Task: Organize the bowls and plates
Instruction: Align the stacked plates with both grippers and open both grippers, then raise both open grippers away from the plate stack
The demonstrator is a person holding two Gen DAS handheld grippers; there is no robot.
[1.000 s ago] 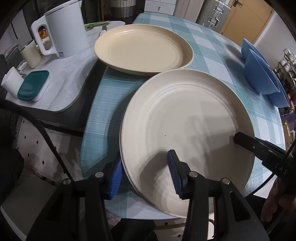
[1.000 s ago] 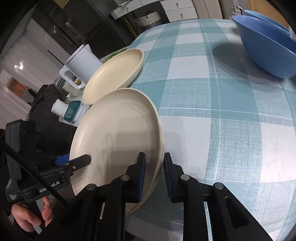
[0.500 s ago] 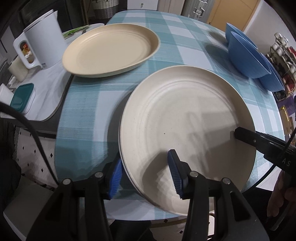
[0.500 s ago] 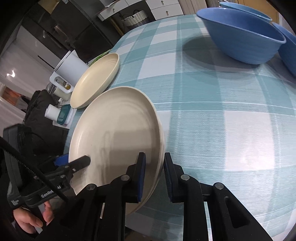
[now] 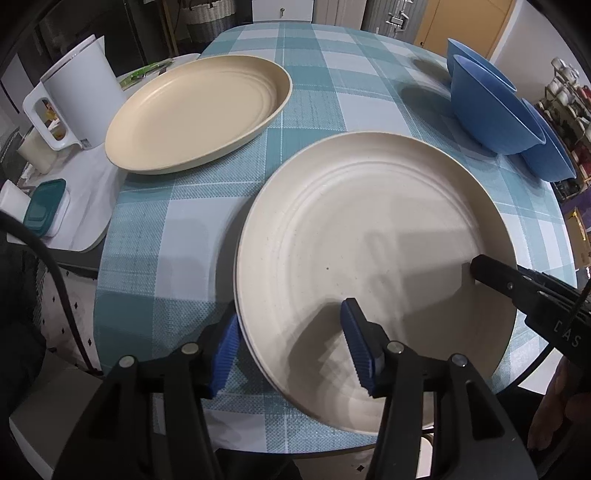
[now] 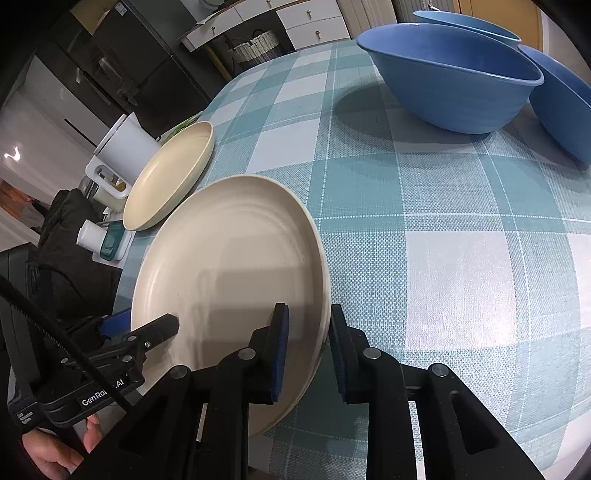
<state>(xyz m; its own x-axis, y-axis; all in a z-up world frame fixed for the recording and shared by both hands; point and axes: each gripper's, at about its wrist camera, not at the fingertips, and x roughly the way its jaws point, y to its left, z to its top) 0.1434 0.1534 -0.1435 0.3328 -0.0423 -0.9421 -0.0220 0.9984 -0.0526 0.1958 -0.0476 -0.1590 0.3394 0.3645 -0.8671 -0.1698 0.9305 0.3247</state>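
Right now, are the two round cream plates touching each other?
Apart. In the left wrist view a strip of checked tablecloth shows plainly between the darker cream plate and the paler cream plate.

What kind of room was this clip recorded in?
Most likely a home kitchen or dining area: a round table under a teal checked tablecloth, a white electric kettle beside it, and white drawer cabinets behind.
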